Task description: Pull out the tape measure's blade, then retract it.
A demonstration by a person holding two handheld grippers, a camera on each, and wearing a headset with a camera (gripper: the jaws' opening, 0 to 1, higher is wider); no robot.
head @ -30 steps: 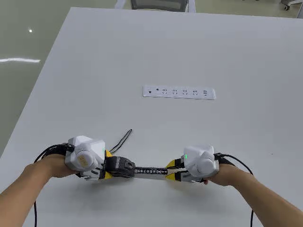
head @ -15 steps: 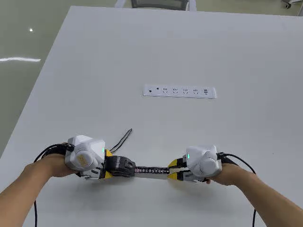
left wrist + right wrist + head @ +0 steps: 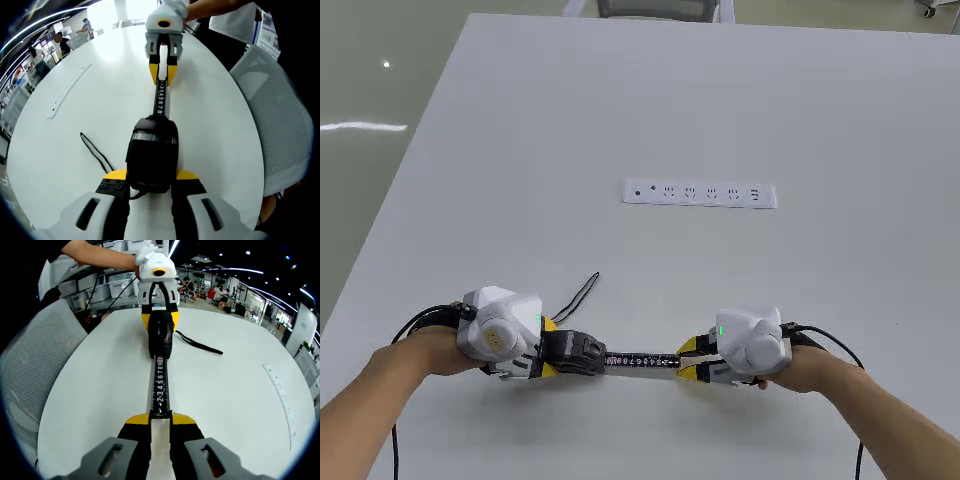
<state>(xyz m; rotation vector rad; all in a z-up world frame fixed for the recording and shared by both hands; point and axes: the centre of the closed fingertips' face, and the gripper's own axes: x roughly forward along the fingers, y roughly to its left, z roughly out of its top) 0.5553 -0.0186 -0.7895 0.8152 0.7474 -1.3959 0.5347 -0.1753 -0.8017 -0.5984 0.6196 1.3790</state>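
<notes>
Black plastic tape measure case (image 3: 573, 352) lies on the white table (image 3: 670, 100) near its front edge, clamped in the jaws of the left gripper (image 3: 548, 348). Its dark blade (image 3: 160, 385) (white numerals 2–9 legible) runs straight rightward, with its tip pinched in the narrowed jaws of the right gripper (image 3: 686, 359).

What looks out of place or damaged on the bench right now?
Nothing stands out. The left gripper clamps the tape measure, and its blade runs straight and flat along the table to the right gripper, with no kink. The strap trails loose beside it, and the power strip lies flat farther back.
</notes>
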